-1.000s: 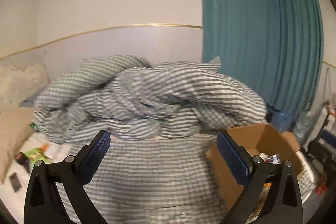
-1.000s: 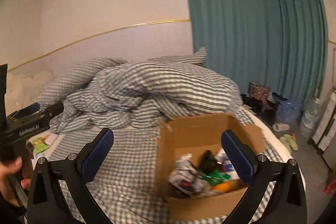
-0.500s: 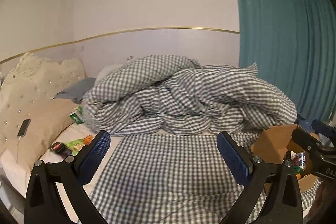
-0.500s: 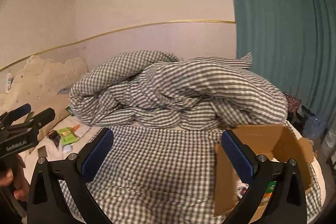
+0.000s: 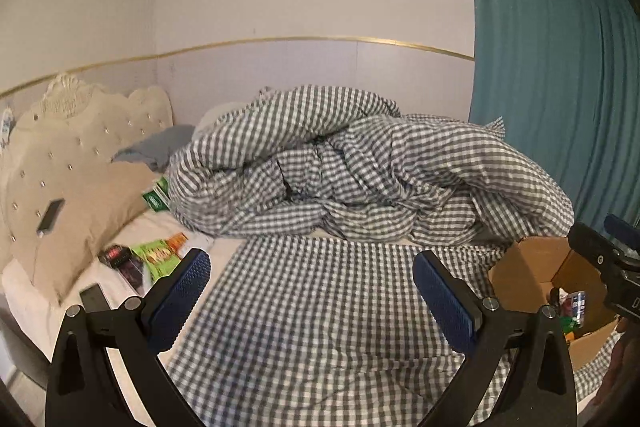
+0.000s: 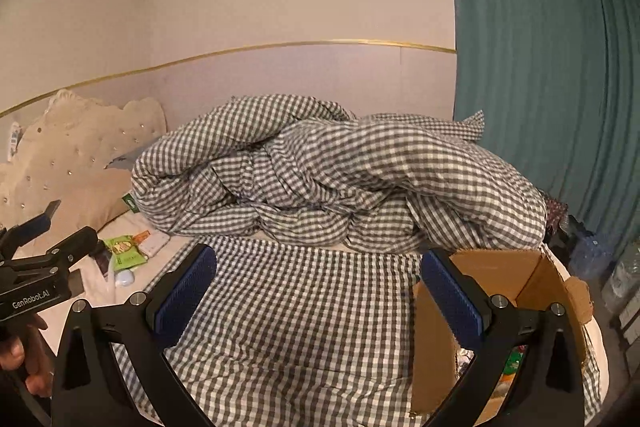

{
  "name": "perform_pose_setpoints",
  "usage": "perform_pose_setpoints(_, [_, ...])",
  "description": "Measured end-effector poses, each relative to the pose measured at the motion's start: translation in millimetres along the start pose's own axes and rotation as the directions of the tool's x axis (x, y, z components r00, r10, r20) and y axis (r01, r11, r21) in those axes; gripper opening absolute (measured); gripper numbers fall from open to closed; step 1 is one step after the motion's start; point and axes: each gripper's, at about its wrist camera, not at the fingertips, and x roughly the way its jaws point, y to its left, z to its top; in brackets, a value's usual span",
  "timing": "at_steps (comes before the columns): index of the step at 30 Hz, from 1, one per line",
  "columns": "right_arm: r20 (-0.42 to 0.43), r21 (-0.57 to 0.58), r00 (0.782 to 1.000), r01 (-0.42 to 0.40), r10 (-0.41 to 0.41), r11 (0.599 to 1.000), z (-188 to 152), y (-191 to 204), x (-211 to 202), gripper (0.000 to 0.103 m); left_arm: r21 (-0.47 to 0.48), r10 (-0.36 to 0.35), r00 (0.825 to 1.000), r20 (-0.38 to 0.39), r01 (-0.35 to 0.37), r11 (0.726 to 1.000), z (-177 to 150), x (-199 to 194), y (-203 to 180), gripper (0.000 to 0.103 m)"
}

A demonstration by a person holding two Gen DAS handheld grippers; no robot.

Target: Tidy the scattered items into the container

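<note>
A cardboard box (image 6: 496, 267) stands on the bed at the right, with several items inside; it also shows in the left wrist view (image 5: 532, 267). Scattered items lie on the white sheet at the left: green snack packets (image 5: 158, 259) (image 6: 124, 251), a dark packet (image 5: 120, 259), a black flat object (image 5: 94, 301), a small white object (image 6: 126, 277) and a green box (image 5: 156, 197) by the duvet. My left gripper (image 5: 312, 297) is open and empty above the checked sheet. My right gripper (image 6: 318, 293) is open and empty, its right finger in front of the box.
A heaped grey checked duvet (image 5: 360, 163) fills the back of the bed. A beige tufted headboard (image 5: 60, 135) and pillow, with a phone (image 5: 50, 215) on it, stand at the left. A teal curtain (image 6: 552, 87) hangs at the right, with clutter on the floor below.
Both views have swung left: the headboard and the scattered items have come into view, and the box has shifted toward the right edge. Both grippers have stayed open.
</note>
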Motion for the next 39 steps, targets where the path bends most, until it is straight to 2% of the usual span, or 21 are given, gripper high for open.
perform_pose_setpoints(12, [-0.038, 0.036, 0.999, 0.038, -0.036, 0.999, -10.8, -29.9, 8.2, 0.103, 0.034, -0.036, 0.999, -0.021, 0.037, 0.999, -6.4, 10.3, -24.0, 0.103])
perform_pose_setpoints(15, [-0.041, 0.031, 0.998, 0.039, -0.038, 0.999, -11.8, -32.1, 9.1, 0.103, 0.023, -0.055, 0.998, -0.031, 0.055, 0.998, -4.7, 13.3, -25.2, 0.103])
perform_pose_setpoints(23, [-0.042, 0.026, 0.998, 0.04, -0.038, 0.999, -15.2, -34.0, 11.1, 0.103, 0.007, -0.05, 0.998, -0.034, 0.051, 0.999, -3.5, 15.6, -27.5, 0.103])
perform_pose_setpoints(34, [-0.051, 0.03, 0.998, 0.041, -0.04, 0.999, -19.0, -35.4, 13.5, 0.103, -0.01, -0.109, 0.993, -0.034, 0.109, 0.994, -7.5, 16.2, -34.2, 0.103])
perform_pose_setpoints(39, [-0.056, 0.043, 0.998, 0.039, -0.036, 0.998, -22.1, -38.5, 15.4, 0.103, -0.018, -0.105, 0.994, -0.031, 0.105, 0.994, -6.9, 15.7, -34.8, 0.103])
